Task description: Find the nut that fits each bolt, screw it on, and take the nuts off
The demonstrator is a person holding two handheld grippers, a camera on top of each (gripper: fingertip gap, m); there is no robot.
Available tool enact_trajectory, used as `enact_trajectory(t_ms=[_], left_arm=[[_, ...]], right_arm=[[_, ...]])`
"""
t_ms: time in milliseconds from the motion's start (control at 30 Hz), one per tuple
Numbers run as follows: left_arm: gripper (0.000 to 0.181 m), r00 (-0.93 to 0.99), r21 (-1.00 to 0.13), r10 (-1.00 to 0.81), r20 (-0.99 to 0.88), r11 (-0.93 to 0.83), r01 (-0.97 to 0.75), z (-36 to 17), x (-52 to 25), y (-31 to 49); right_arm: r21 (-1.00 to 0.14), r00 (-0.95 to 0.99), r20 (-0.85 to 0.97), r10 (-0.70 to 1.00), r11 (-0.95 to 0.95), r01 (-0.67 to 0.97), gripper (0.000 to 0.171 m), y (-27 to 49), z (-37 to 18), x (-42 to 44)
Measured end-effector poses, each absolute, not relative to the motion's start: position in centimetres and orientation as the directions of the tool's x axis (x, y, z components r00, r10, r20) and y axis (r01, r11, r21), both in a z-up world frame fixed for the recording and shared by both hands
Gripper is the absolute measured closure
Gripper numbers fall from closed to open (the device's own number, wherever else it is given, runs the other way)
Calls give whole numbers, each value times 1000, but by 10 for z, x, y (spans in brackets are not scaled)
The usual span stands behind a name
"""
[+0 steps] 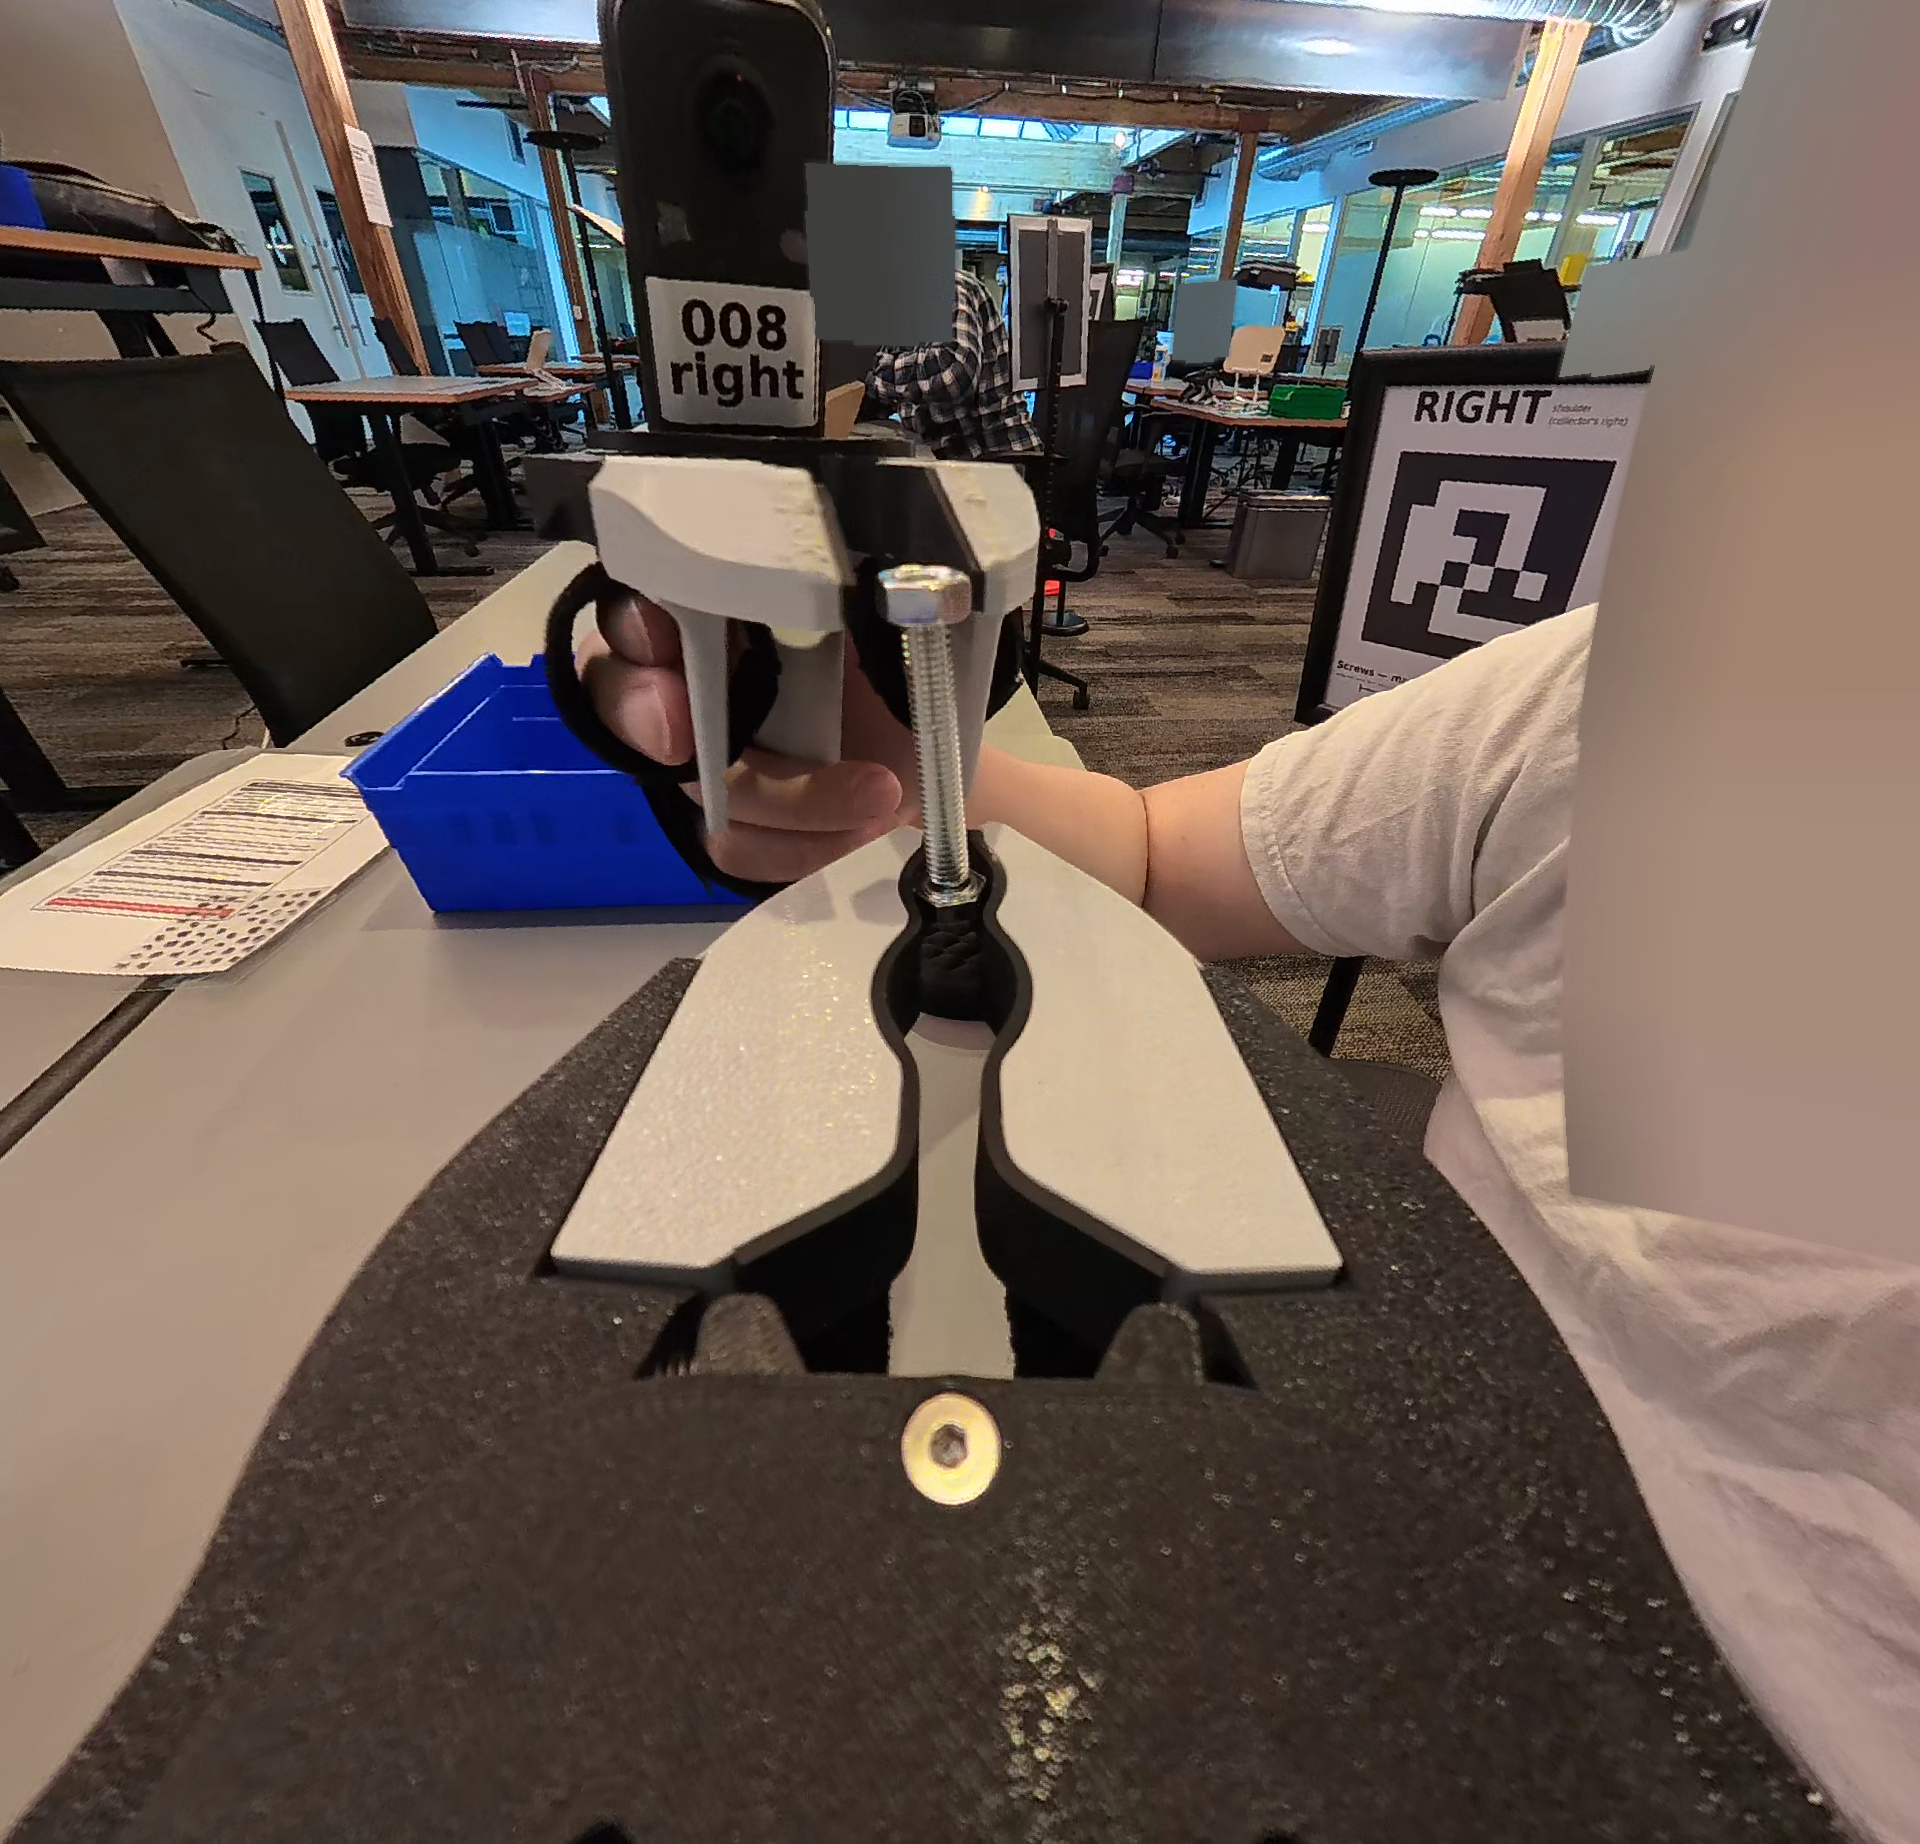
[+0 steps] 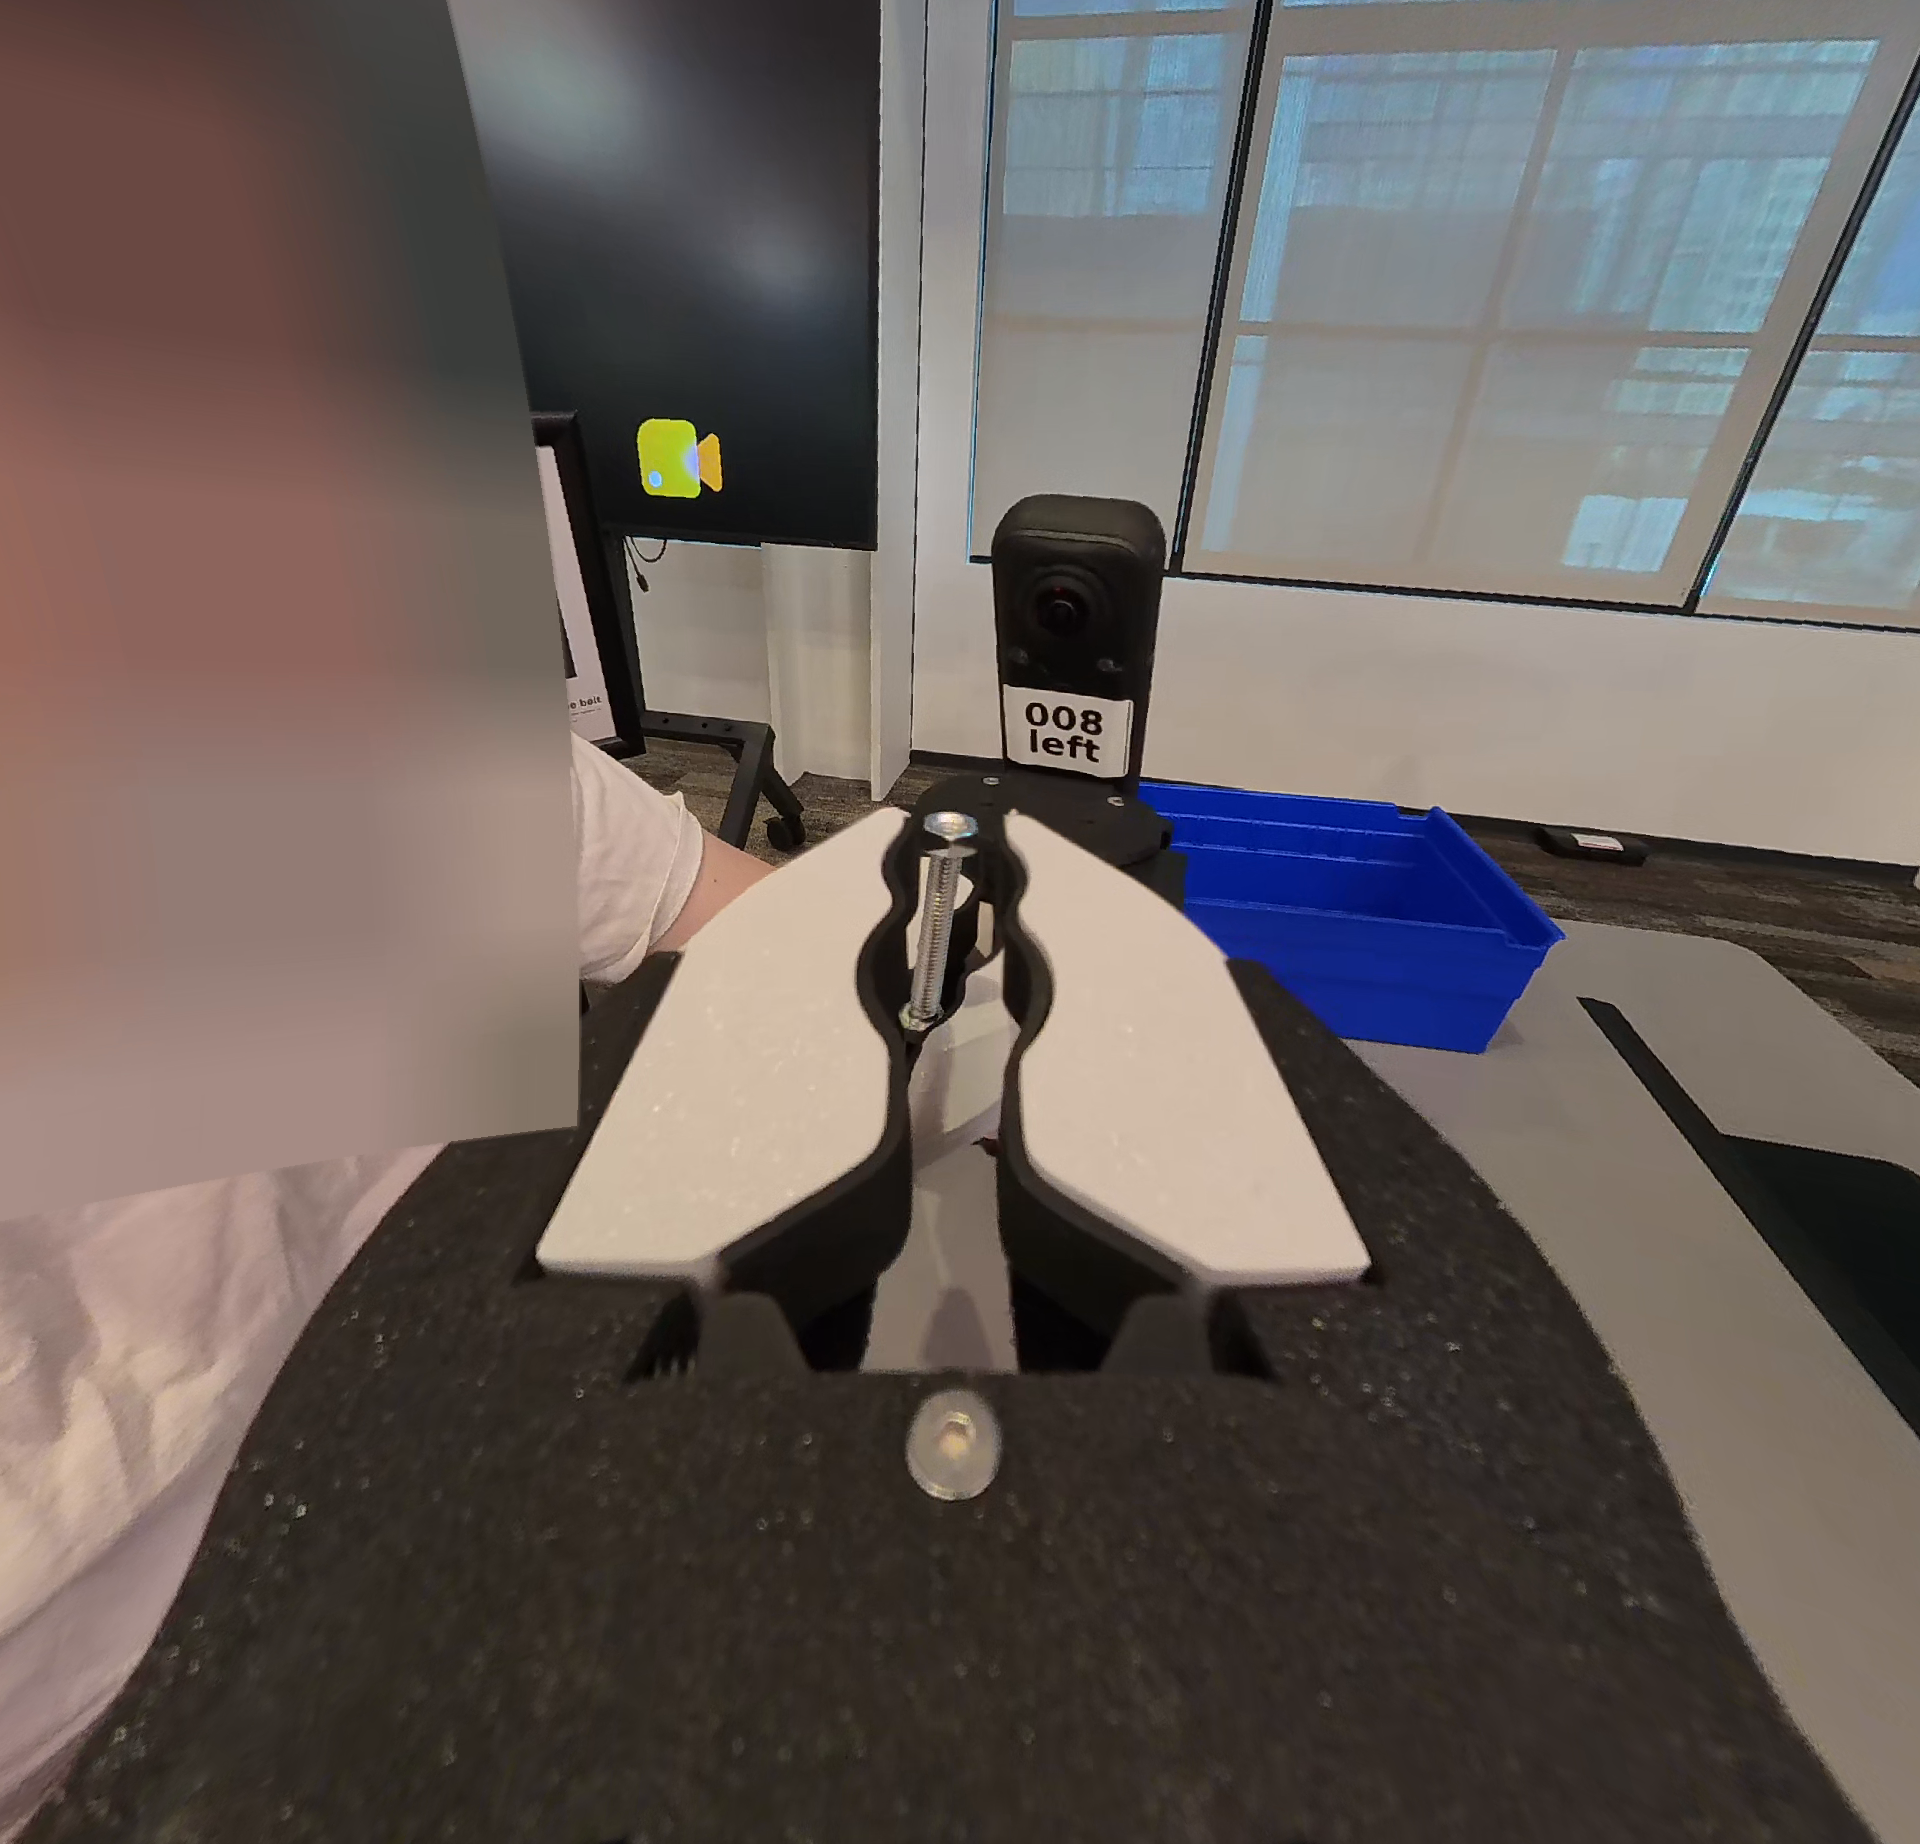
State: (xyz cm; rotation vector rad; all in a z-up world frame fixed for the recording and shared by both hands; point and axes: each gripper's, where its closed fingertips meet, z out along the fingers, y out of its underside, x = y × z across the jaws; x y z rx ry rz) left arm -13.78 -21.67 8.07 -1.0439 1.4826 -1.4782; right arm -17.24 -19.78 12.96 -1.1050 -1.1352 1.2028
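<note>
Black foam-textured body of the left gripper [image 1: 953, 895] fills the near field of its own view, its two white fingers [image 1: 790, 1088] drawn nearly together and pinching a small hex nut [image 1: 948, 898] at their tips. Rising from that nut stands a long threaded silver bolt [image 1: 935, 724], upright, its hex head caught at the tips of the right gripper [image 1: 928, 589], whose fingers sit close on either side of the head. In the right wrist view the same bolt [image 2: 938, 927] runs between that gripper's own fingers [image 2: 769, 1046], head at the far tips.

Beyond lies a grey table [image 1: 312, 1067], wide and smooth. An open workroom stretches behind: desks, dark office chairs [image 1: 208, 537], timber posts, exposed ducting, patterned carpet. The other side shows a large dark screen [image 2: 675, 236] and tall gridded windows [image 2: 1507, 288].

On the table sits a blue plastic bin [image 1: 520, 807], and left of it a laminated printed sheet [image 1: 197, 880]. A framed sign [image 1: 1475, 537] with a black-and-white marker stands to the right. Each gripper's camera carries a white printed label [image 1: 732, 352].
</note>
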Motion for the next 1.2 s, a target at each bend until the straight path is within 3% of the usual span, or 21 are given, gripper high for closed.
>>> enact_trajectory(t_ms=[200, 433, 600, 800, 933, 1000, 1067, 1133, 1200], left_arm=[[177, -419, -999, -906, 53, -44, -32, 80, -139, -225], [177, -621, -981, -764, 175, -186, -49, 85, -147, -254], [177, -672, -984, -721, 169, -164, -71, 80, -149, -266], [177, -653, -989, -743, 146, -131, -73, 75, -146, -267], [177, -578, -993, -807, 119, -106, -56, 78, -145, -249], [177, -532, -995, -841, 102, -87, -52, 80, -146, -237], [177, -497, -996, -863, 93, -85, -39, 86, -150, -228], [177, -458, -997, -885, 82, -74, -36, 89, -152, -218], [177, -429, -998, -901, 68, -59, -34, 91, -154, -210]], right_arm=[[-992, -32, 52, 998, 48, -116, 161, -204, 129, -171], [-960, -340, -63, 938, -150, -237, 162, -225, 130, -169], [-907, -508, -106, 855, -293, -303, 161, -233, 135, -163], [-918, -437, -101, 894, -252, -305, 162, -223, 134, -163], [-972, -145, -87, 986, -116, -203, 162, -194, 136, -152], [-1000, 139, -23, 990, -20, -24, 162, -168, 133, -124], [-965, 465, 101, 879, -26, 260, 162, -141, 119, -63], [-841, 680, 238, 693, -203, 501, 161, -133, 90, 24], [-674, 815, 300, 496, -495, 549, 161, -142, 51, 118]])
